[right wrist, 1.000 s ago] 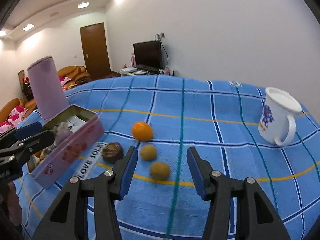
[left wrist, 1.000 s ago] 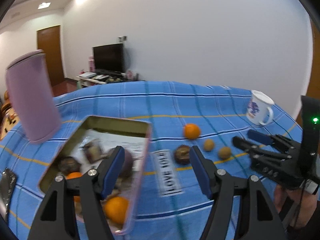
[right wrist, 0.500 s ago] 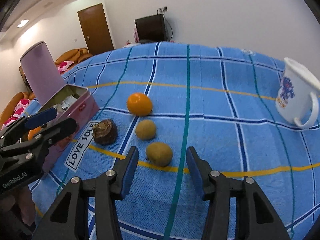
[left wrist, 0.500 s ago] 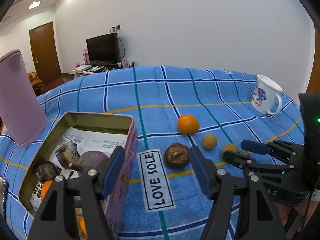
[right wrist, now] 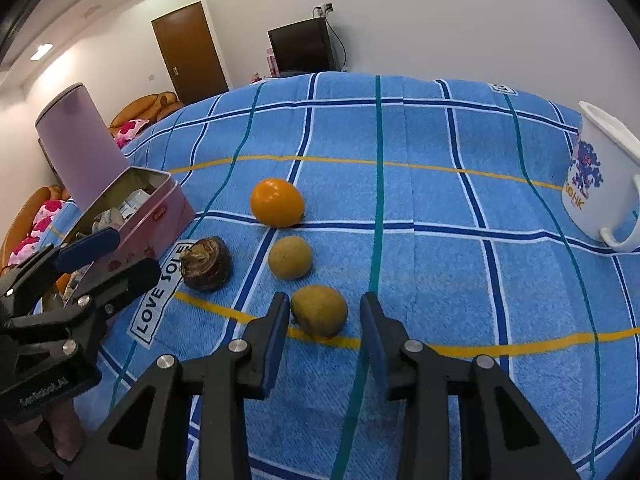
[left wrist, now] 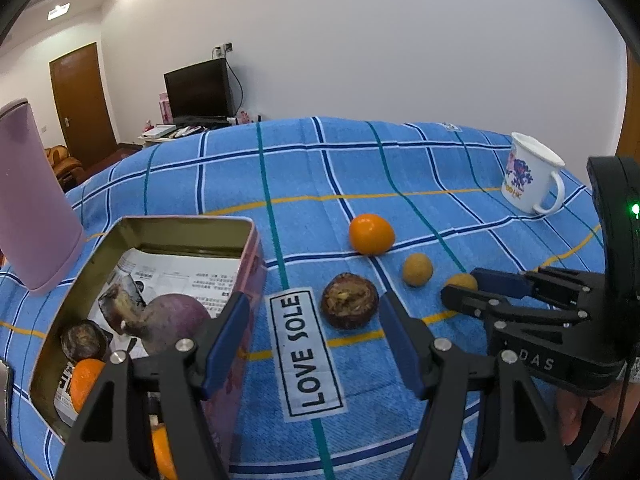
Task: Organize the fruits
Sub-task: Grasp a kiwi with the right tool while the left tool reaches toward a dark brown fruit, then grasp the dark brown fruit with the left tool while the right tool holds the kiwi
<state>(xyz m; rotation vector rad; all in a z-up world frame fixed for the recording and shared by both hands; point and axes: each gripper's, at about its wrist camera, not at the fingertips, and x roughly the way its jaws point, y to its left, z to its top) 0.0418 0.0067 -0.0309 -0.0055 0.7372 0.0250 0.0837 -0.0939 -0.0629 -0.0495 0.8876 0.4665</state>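
fruits at risk: the nearest small brown fruit (right wrist: 319, 311) sits between the right gripper (right wrist: 325, 312), jaws just narrowing, not yet pinching; it may roll off. left gripper (left wrist: 312, 326) hangs spread, empty.

My left wrist camera looks down along its claw (left wrist: 312, 340) from close over the pink tin (left wrist: 248, 272); my right looks likewise from beside it; both share the orange (right wrist: 277, 202), tin and mug (right wrist: 596, 184).
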